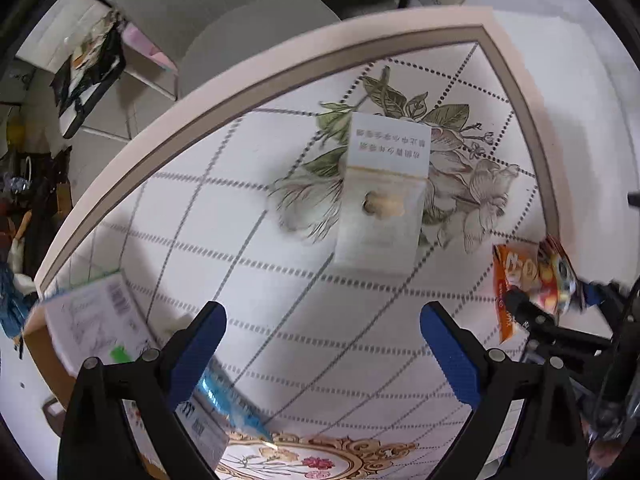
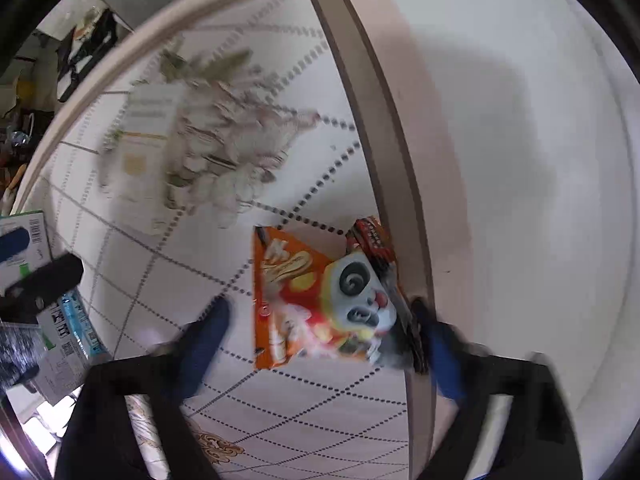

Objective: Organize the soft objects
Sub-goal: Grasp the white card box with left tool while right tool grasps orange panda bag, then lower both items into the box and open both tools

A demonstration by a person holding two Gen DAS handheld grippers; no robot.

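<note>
An orange snack packet with a panda face [image 2: 316, 300] lies near the right edge of the floral table [image 2: 280, 208]. My right gripper [image 2: 324, 320] is open, its blue pads either side of the packet, blurred by motion. The packet also shows in the left wrist view [image 1: 528, 284], with the right gripper over it. A white carton [image 1: 380, 192] lies on the table's flower print ahead of my left gripper [image 1: 322, 316], which is open and empty. The carton is blurred in the right wrist view [image 2: 144, 152].
A white packet with a barcode [image 1: 92, 316] and a blue-and-white packet [image 1: 224, 408] lie at the table's near left, beside my left finger. They also show in the right wrist view [image 2: 68, 336]. White floor [image 2: 520, 160] lies beyond the table's right rim. Clutter stands far left.
</note>
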